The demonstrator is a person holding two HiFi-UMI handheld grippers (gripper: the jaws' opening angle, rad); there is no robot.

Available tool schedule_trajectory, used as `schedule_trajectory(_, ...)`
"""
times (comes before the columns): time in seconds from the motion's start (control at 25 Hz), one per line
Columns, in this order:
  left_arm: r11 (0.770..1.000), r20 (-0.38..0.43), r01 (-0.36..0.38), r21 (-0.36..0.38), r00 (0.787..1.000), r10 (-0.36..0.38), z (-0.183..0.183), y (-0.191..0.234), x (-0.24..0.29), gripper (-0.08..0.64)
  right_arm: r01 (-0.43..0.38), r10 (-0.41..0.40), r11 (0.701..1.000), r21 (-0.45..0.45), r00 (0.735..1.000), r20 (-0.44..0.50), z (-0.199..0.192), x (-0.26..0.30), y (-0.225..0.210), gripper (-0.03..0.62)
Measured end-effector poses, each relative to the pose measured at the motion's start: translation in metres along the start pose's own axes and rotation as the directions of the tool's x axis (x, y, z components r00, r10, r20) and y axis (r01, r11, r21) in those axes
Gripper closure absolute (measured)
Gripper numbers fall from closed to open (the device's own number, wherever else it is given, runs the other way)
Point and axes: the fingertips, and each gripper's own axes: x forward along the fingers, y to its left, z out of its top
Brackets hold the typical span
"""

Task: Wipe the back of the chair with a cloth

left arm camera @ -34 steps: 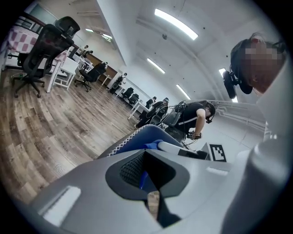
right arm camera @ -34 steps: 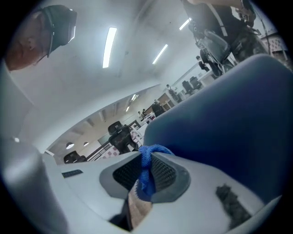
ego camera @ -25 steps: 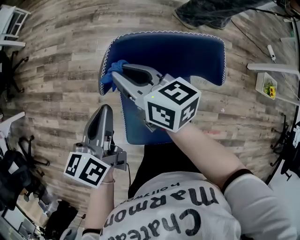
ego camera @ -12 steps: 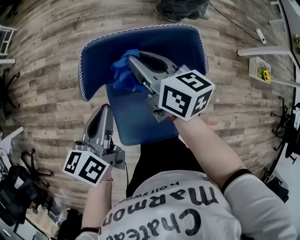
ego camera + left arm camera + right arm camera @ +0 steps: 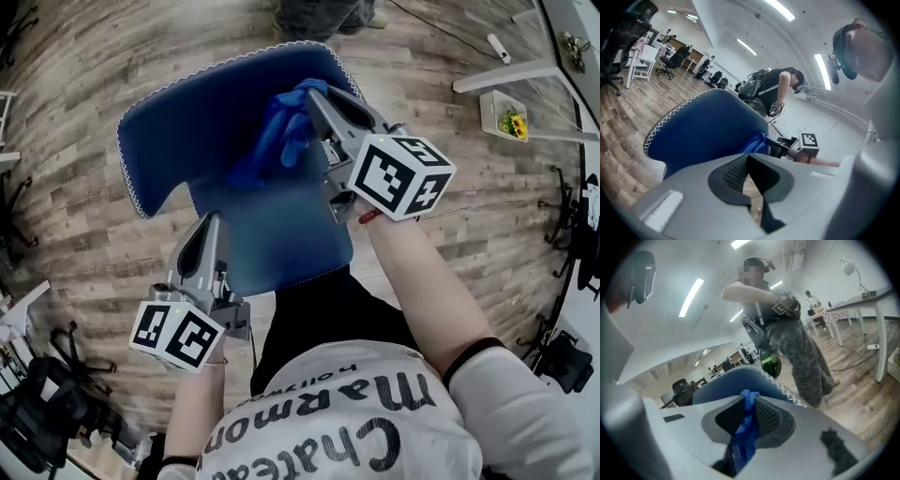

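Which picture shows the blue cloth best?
The head view: most of the cloth hangs from the right tool against the chair. The right gripper view shows only a pinched strip; the left gripper view, a small corner.

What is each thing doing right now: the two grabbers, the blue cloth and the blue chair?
chair: standing upright.
blue cloth: bunched up, lying against the chair's back.
right gripper: jaws shut on the blue cloth.
left gripper: jaws shut, nothing between them, held beside the chair.
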Motion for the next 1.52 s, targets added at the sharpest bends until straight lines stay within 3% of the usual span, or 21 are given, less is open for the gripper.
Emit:
schedule_trajectory(0.36,1.0,0.054,0.009,-0.015,0.998,-0.008,0.008,-0.013,-0.004,0.552,0.08,-0.078,0.997,-0.024,0.995,0.061,0.029,-0.037,-0.036,0.523)
schedule_trajectory(0.6,0.997,0.07,-0.053,0.058,0.996,0.049,0.008,-0.012,-0.022,0.552,0.127,-0.124,0.992,-0.026,0.986,0.11,0.042,-0.058,-0.043,0.523)
schedule_trajectory(0.84,0.994,0.104,-0.082,-0.071,0.991,0.089,0.002,0.008,-0.036,0.552,0.104,-0.1,0.993,-0.058,0.993,0.068,0.028,-0.048,-0.027,0.523)
schedule_trajectory(1.0,0.988,0.132,-0.111,-0.111,0.983,0.126,0.003,0.023,-0.048,0.552,0.04,-0.041,0.99,-0.133,0.999,-0.004,0.005,-0.022,0.003,0.523)
schedule_trajectory(1.16,0.975,0.158,-0.163,-0.151,0.97,0.186,0.006,0.05,-0.07,0.552,-0.081,0.063,0.974,-0.213,0.994,-0.091,-0.023,0.016,0.053,0.523)
schedule_trajectory(1.32,0.956,0.186,-0.207,-0.207,0.951,0.246,0.002,0.072,-0.092,0.552,-0.222,0.17,0.932,-0.285,0.966,-0.195,-0.058,0.044,0.107,0.523)
schedule_trajectory(1.52,0.929,0.21,-0.264,-0.258,0.923,0.321,-0.001,0.092,-0.125,0.552,-0.367,0.287,0.889,-0.273,0.912,-0.291,-0.097,0.064,0.168,0.523)
